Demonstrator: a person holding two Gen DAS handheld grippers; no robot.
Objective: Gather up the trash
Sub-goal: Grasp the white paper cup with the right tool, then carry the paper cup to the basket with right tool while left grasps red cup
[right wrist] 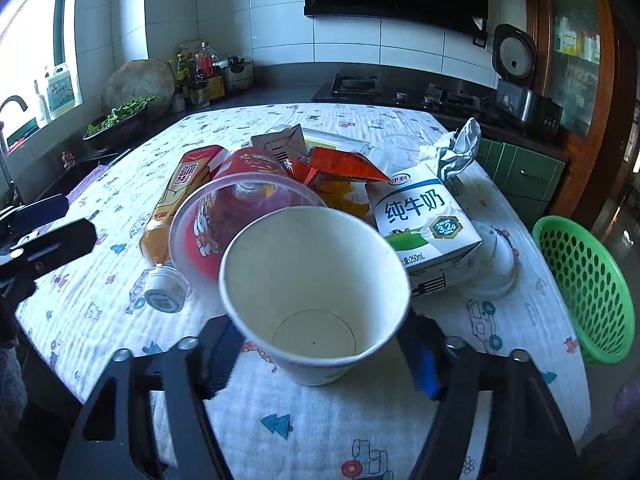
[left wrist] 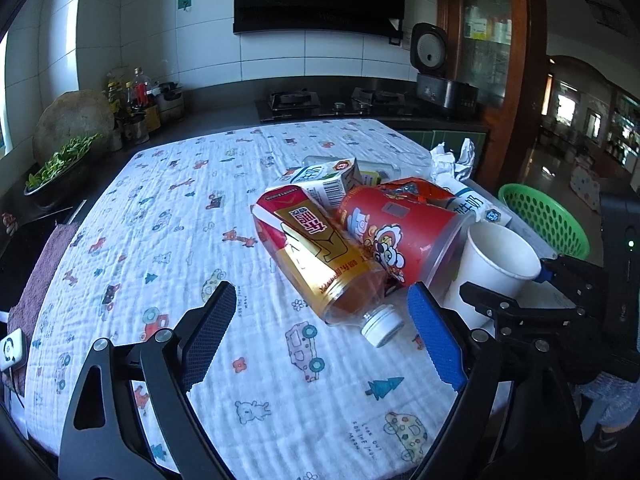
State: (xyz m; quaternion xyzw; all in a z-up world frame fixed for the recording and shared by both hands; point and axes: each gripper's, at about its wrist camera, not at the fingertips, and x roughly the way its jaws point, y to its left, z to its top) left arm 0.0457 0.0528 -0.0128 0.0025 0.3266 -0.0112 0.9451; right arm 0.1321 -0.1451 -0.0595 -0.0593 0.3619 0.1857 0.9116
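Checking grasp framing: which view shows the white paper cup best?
The right wrist view: the white paper cup fills the centre, its inside visible, between the right gripper fingers. The left wrist view shows it sideways, partly hidden.

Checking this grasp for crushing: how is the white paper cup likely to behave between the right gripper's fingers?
The paper cup looks empty, so probably very light. Its thin open rim would likely dent or go oval under a firm squeeze. The right gripper sits low near the base, probably the stiffer part, though the tapered wall might slip.

A table [right wrist: 400,420] under a cartoon-print cloth [left wrist: 168,220] carries a bottle [left wrist: 320,264], milk carton [right wrist: 424,224] and crumpled paper [right wrist: 456,152].
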